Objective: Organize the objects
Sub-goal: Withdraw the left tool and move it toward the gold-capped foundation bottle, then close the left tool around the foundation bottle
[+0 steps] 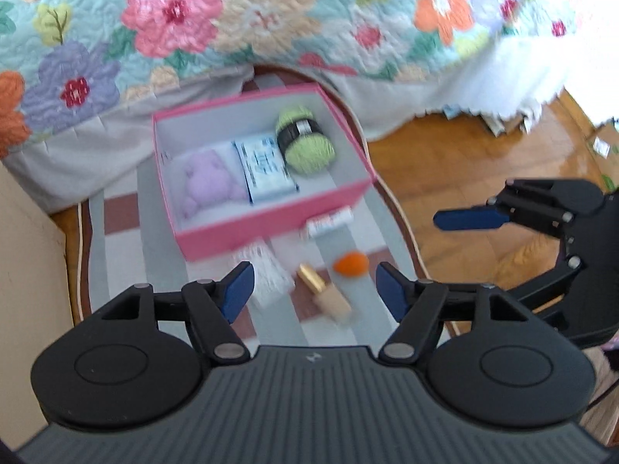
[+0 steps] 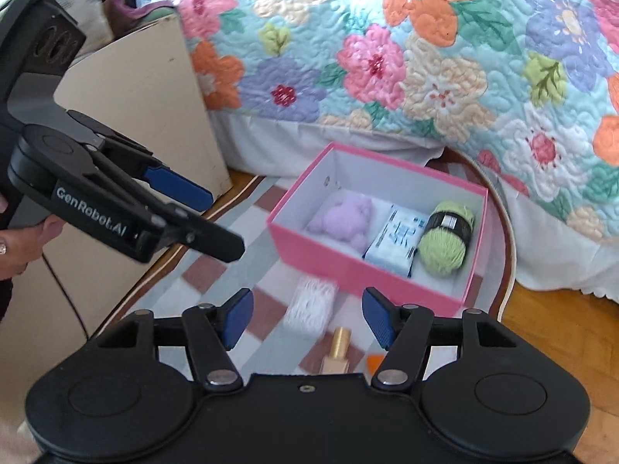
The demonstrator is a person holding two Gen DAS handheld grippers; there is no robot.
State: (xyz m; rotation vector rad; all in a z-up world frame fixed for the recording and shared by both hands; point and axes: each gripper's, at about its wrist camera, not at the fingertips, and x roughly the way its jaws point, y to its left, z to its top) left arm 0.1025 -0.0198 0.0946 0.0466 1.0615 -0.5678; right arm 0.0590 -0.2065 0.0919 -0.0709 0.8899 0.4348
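A pink box [image 1: 271, 228] [image 2: 329, 259] stands on a striped rug. It holds a purple plush toy [image 1: 209, 185] [image 2: 344, 218], a white and blue packet [image 1: 265, 168] [image 2: 396, 241] and a green yarn ball [image 1: 305, 139] [image 2: 447, 237]. In front of it lie a white pack [image 1: 267, 270] [image 2: 309, 305], a gold-capped bottle [image 1: 323, 290] [image 2: 338, 352], an orange sponge [image 1: 350, 263] [image 2: 374, 361] and a white tube [image 1: 329, 222]. My left gripper [image 1: 315, 274] [image 2: 216, 220] hangs open above these loose items. My right gripper [image 2: 307, 297] is open too, with nothing held.
A bed with a floral quilt [image 1: 174, 15] [image 2: 387, 62] rises just behind the box. A beige cabinet side [image 2: 154, 89] stands to the left. The rug [image 1: 120, 255] has wooden floor [image 1: 464, 154] to its right. A hand [image 2: 23, 239] grips the left tool.
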